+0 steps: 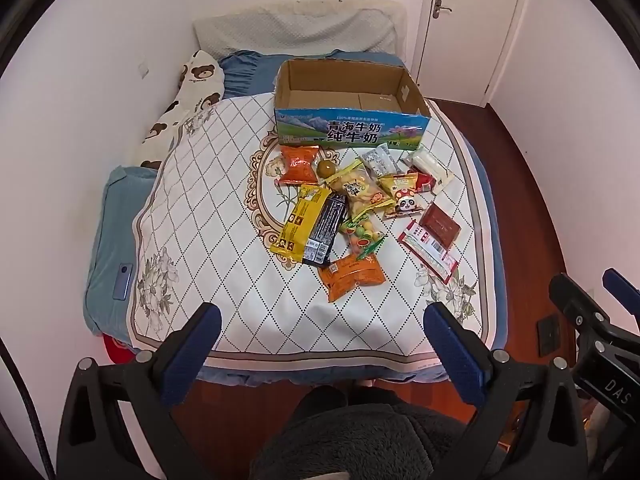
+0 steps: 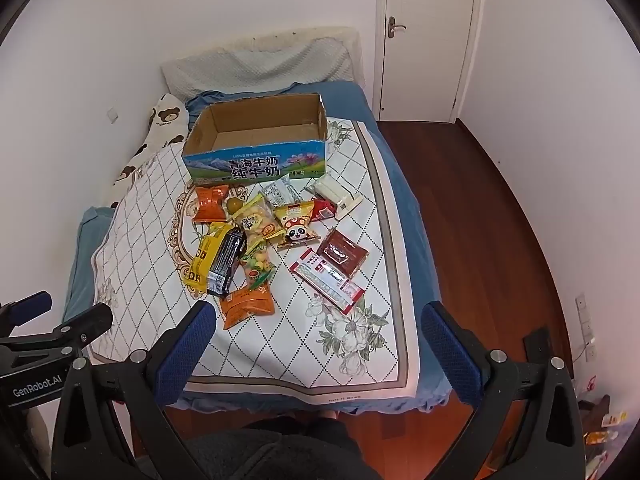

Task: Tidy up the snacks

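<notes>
I hold my left gripper (image 1: 322, 322) and my right gripper (image 2: 316, 322) over the near edge of the bed (image 1: 490, 240), both with fingers spread wide and nothing between them. The snacks (image 1: 360, 204) lie in a loose pile on the quilt (image 1: 224, 216), well beyond both grippers. Just past the pile, at its far side, sits the open box (image 1: 414, 96), its printed blue wall facing me. Nearest me is an orange pack (image 1: 352, 276); left of the pile's middle a yellow bar (image 1: 300, 220) lies touching a black bar (image 1: 326, 226). To the right, a red-and-white packet (image 1: 430, 250) lies beside a dark red sachet (image 1: 440, 226). A panda pack (image 2: 296, 224) sits near the middle, another orange pack (image 2: 210, 202) at the far left, close to the box, and a white packet (image 2: 334, 196) at the far right.
</notes>
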Available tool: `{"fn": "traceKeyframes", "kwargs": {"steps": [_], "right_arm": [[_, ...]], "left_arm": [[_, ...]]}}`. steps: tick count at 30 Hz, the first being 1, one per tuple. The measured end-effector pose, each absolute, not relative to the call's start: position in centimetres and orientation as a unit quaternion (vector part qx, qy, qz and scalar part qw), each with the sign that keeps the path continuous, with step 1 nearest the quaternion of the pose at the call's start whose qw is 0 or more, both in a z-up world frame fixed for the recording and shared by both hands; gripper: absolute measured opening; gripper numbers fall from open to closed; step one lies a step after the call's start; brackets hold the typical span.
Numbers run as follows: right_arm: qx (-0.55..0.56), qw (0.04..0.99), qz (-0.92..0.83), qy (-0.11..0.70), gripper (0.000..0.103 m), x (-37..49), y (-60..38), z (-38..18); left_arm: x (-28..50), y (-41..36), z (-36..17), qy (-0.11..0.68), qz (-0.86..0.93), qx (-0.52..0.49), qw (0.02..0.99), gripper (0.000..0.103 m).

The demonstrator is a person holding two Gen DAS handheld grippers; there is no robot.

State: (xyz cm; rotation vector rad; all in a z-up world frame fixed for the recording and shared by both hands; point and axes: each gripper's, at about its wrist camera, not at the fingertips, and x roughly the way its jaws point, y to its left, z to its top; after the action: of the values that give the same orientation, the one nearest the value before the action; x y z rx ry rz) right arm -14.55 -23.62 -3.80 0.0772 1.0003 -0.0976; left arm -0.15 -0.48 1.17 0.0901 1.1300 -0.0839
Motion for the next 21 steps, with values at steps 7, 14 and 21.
{"fn": "traceKeyframes", "kwargs": {"steps": [7, 14, 21], "right_arm": [[0.036, 0.876, -0.047, 0.479, 0.103, -14.6, -23.4, -3.8], [0.032, 0.878, -0.046, 0.476, 0.103, -14.2, -22.8, -3.2], [0.032, 0.881, -0.044, 0.471, 0.103, -14.2, -22.6, -3.3]], "left_arm": [[-0.2, -0.4, 1.3, 0.533, -0.037, 0.040, 0.844, 0.103], [-0.2, 0.0, 1.4, 0.531, -0.038, 0.036, 0.846, 0.103], [0.0, 0.7, 1.6, 0.526, -0.038, 0.031, 0.849, 0.103]]}}
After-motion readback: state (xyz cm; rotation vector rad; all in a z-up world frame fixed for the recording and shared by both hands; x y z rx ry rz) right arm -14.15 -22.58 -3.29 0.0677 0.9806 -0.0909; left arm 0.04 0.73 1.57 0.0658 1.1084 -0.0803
